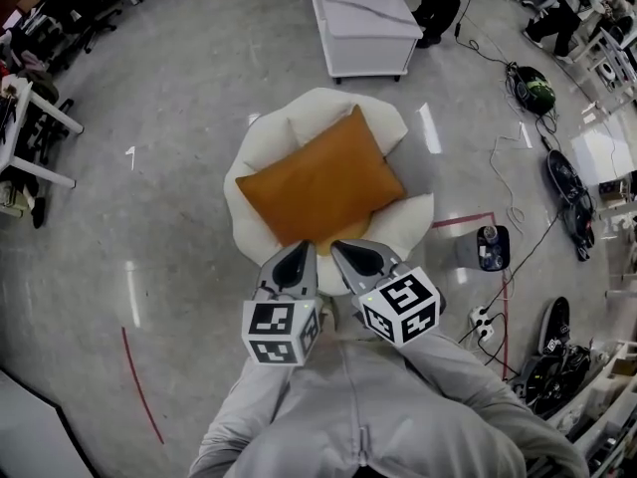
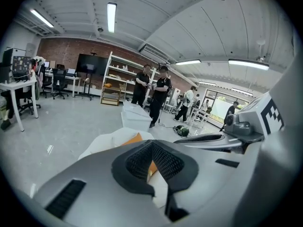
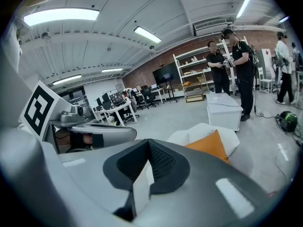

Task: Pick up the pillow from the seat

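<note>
Here's the burnt-orange square fabric pillow (image 1: pixel 323 182), lying flat across the white round padded seat (image 1: pixel 261 147) with one corner aimed back at the person. This looks like the reach-in before the grab. To do it well, the jaws want opening before they arrive, one gripper to each side of that near corner. Each should pinch a good fold of the soft cover, not skim its surface. Then both should lift together and level so the cushion doesn't sag or catch on the seat's rim.

The left gripper (image 1: pixel 297 255) has its jaws pressed fully together with nothing between them. The right gripper (image 1: pixel 350 254) is the same, closed and empty. Both hang side by side over the seat's near edge, close to the pillow's corner but apart from it
</note>
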Motion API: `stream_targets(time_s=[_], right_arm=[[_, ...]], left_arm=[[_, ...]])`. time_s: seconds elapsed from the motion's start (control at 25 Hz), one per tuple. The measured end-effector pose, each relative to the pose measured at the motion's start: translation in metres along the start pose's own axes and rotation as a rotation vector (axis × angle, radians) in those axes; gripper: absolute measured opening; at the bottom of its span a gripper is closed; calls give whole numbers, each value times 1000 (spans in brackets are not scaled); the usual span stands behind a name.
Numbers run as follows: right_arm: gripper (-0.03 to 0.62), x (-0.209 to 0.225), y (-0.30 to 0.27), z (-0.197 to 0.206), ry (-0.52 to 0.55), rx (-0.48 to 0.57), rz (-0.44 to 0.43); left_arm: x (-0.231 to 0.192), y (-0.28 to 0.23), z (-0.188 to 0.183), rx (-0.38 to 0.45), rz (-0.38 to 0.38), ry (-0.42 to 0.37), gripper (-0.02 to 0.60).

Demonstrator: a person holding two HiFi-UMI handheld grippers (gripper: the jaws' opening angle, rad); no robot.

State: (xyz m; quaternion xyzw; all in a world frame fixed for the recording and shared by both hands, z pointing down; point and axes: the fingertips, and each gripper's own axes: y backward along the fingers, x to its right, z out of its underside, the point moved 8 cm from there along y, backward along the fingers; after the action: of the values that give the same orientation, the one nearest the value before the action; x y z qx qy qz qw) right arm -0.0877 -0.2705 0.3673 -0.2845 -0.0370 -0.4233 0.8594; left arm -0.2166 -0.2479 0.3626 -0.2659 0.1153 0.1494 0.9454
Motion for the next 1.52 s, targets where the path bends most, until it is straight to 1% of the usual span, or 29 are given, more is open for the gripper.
stream_targets(time_s=[0.2, 0.4, 0.72, 0.92, 1.16, 1.4, 1.52], right_arm=[[-2, 16, -20, -7, -36, 2, 37], [-2, 30, -36, -13, -73, -4, 83], [-2, 57, -50, -10, -145, -28, 144], [-2, 78, -62, 0, -176, -44, 168], [-2, 95, -78, 27, -216, -95, 164], [-2, 120, -90, 52, -264, -90, 167], [-2, 137, -95, 67, -302, -79, 182]], left_arm=[[-19, -23, -10, -28, 24, -16, 2], [-34, -45, -19, -60, 59, -16, 2], [-45, -83, -22, -109, 108, -33, 2], [-54, -106, -14, -137, 97, -31, 2], [-64, -126, 10, -184, 73, -5, 2], [-68, -154, 37, -228, 62, 1, 2], [-66, -173, 52, -247, 73, -17, 3]])
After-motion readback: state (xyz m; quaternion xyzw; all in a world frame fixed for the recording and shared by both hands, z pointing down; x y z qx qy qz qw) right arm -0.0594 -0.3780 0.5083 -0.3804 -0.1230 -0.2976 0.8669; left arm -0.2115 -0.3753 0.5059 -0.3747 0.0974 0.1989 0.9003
